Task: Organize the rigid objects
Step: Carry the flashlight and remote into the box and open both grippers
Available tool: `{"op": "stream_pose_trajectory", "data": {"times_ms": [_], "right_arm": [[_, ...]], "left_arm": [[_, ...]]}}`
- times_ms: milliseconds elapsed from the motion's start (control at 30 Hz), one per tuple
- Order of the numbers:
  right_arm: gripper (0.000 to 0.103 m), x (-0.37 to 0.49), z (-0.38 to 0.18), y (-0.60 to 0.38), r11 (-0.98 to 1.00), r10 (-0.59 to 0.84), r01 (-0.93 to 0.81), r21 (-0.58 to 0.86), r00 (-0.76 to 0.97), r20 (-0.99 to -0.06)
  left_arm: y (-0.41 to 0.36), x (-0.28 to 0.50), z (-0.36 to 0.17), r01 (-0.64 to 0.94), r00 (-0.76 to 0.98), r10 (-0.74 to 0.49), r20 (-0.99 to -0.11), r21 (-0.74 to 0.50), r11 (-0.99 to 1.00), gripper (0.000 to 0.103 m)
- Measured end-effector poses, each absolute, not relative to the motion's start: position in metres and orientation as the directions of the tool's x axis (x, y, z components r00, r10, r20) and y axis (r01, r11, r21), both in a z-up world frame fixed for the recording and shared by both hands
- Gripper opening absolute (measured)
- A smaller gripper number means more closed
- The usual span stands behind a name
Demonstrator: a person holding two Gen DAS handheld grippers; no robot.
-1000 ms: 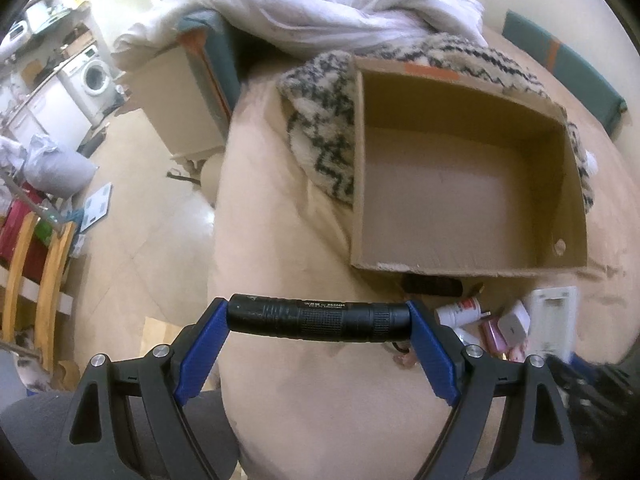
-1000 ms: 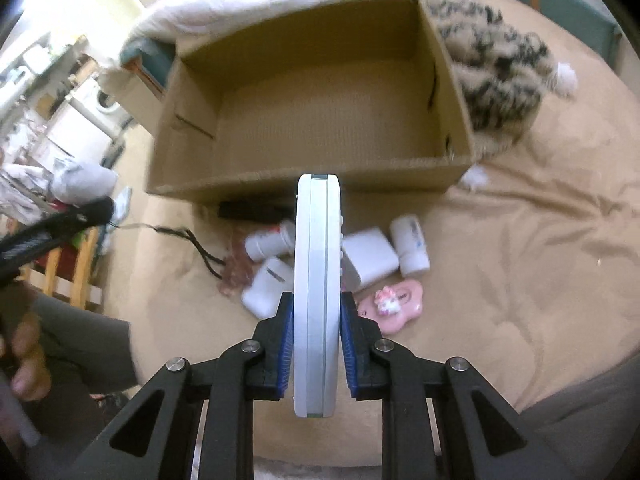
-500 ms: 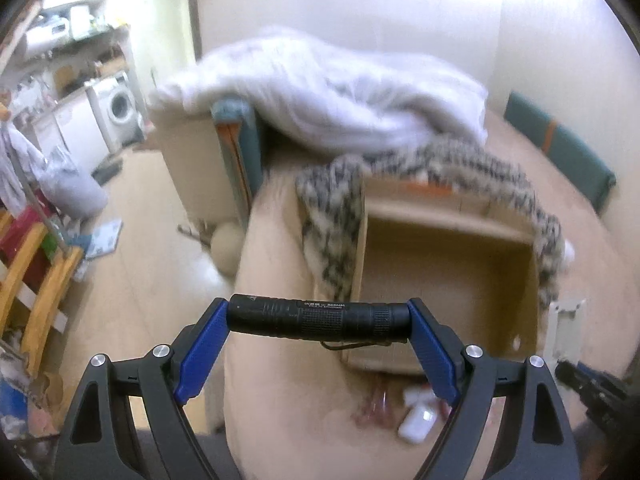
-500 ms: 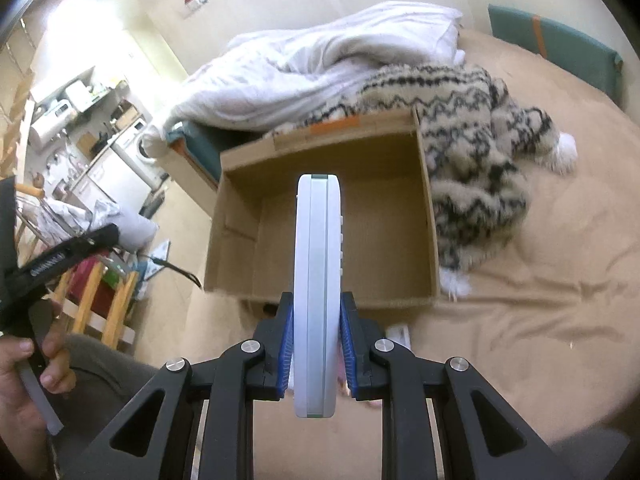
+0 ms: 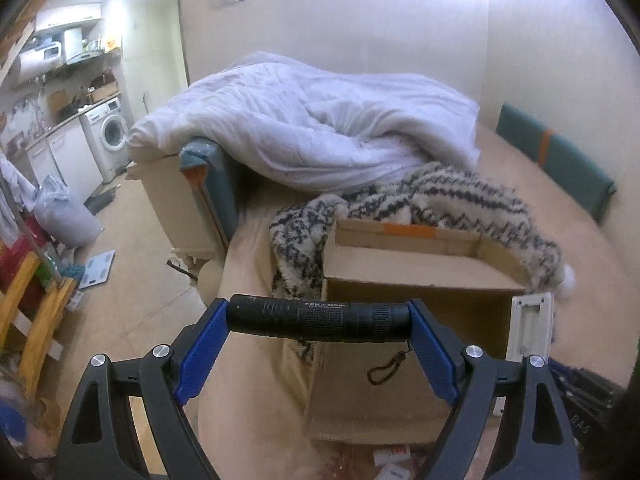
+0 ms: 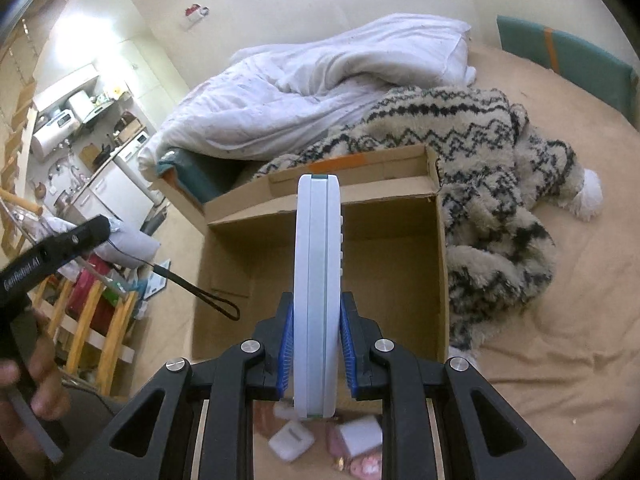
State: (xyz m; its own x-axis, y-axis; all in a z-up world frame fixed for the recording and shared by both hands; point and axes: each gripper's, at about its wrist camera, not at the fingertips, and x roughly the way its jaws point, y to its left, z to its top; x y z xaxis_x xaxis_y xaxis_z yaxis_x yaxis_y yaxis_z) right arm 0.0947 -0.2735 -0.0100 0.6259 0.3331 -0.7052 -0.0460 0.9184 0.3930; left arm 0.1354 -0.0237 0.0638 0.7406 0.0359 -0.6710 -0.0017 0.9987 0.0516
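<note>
My left gripper (image 5: 318, 320) is shut on a black flashlight (image 5: 318, 318), held crosswise by its two ends; its wrist cord (image 5: 386, 368) dangles below. My right gripper (image 6: 318, 344) is shut on a flat white device (image 6: 318, 280), held on edge. An open cardboard box (image 6: 440, 280) lies on the tan bed ahead of both grippers, and its inside looks bare. In the left wrist view the cardboard box (image 5: 400, 360) is below and to the right, and the white device (image 5: 530, 328) shows beside it. In the right wrist view the left gripper with the flashlight (image 6: 72, 240) is at the left, in a hand (image 6: 36, 380).
A black-and-cream patterned blanket (image 6: 500, 184) wraps the box's far and right sides, with a white duvet (image 6: 320, 96) behind. Small white and pink items (image 6: 332, 440) lie on the tan bed (image 6: 560, 320) near the box's front. Left of the bed is floor with a washing machine (image 5: 108, 136).
Both grippers have risen and pulled back from the box with their loads. The box now looks smaller and lower, and the small items have slid to the bottom edge.
</note>
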Motion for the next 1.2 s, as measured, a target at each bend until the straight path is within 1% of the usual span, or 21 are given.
{"op": "stream_pose_trajectory", "data": {"times_ms": [133, 300, 433, 533, 600, 767, 900, 1200], "right_arm": [[0.023, 0.110, -0.033, -0.274, 0.919, 0.330, -0.032, 0.392, 0.604, -0.725], [0.023, 0.119, -0.059, -0.273, 0.919, 0.333, -0.007, 0.394, 0.548, -0.768], [0.023, 0.125, -0.075, -0.273, 0.926, 0.324, 0.005, 0.377, 0.500, -0.803], [0.023, 0.130, -0.084, -0.276, 0.926, 0.321, 0.025, 0.378, 0.476, -0.819], [0.023, 0.133, -0.089, -0.275, 0.923, 0.326, 0.035, 0.384, 0.460, -0.826], [0.023, 0.137, -0.092, -0.268, 0.924, 0.333, 0.021, 0.382, 0.448, -0.830], [0.023, 0.139, -0.094, -0.266, 0.924, 0.335, 0.023, 0.382, 0.437, -0.835], [0.023, 0.141, -0.098, -0.264, 0.923, 0.335, 0.027, 0.383, 0.430, -0.839]], "left_arm": [[-0.047, 0.160, 0.018, -0.003, 0.688, 0.071, -0.722, 0.094, 0.996, 0.086], [-0.066, 0.176, -0.026, 0.026, 0.655, 0.078, -0.751, 0.126, 0.992, 0.086], [-0.070, 0.190, -0.060, 0.046, 0.563, 0.030, -0.826, 0.068, 0.997, 0.086], [-0.071, 0.194, -0.077, 0.055, 0.529, 0.019, -0.849, 0.057, 0.997, 0.086], [-0.071, 0.194, -0.080, 0.054, 0.536, 0.038, -0.843, 0.079, 0.995, 0.086], [-0.067, 0.197, -0.086, 0.062, 0.522, 0.019, -0.853, 0.060, 0.996, 0.086], [-0.070, 0.197, -0.088, 0.068, 0.526, 0.034, -0.850, 0.082, 0.994, 0.086], [-0.069, 0.195, -0.093, 0.083, 0.503, 0.001, -0.864, 0.049, 0.995, 0.086]]}}
